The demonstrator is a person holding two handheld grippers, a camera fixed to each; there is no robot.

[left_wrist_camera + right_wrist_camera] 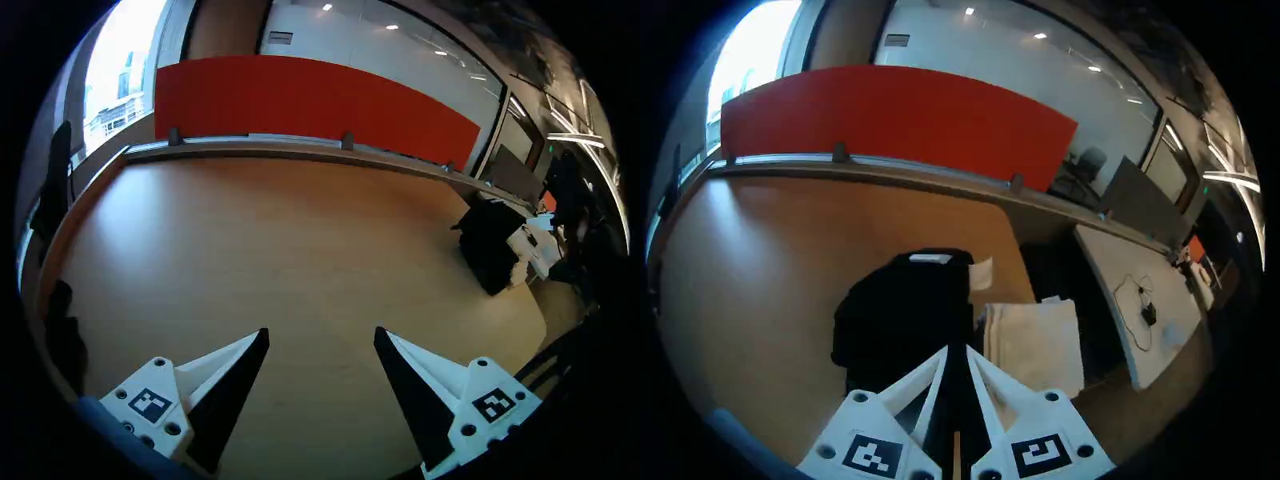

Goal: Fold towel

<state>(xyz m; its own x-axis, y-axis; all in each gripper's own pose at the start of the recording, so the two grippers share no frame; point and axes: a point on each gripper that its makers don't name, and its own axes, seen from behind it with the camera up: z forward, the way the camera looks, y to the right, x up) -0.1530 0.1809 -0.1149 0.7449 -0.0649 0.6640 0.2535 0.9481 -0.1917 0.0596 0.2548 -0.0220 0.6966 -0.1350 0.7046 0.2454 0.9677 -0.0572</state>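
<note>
Towel [1036,344] lies folded, long axis running away from right gripper [957,350].

towel stack [1036,344] right of bag [896,320] | both on table [744,264]

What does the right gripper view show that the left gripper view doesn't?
Right gripper view: shut right gripper at a black bundle, folded white towel beside it, grey desk with a cable. Left gripper view: open left gripper above bare table. Both: table, red partition; bundle and towel sit far right in the left gripper view.
</note>
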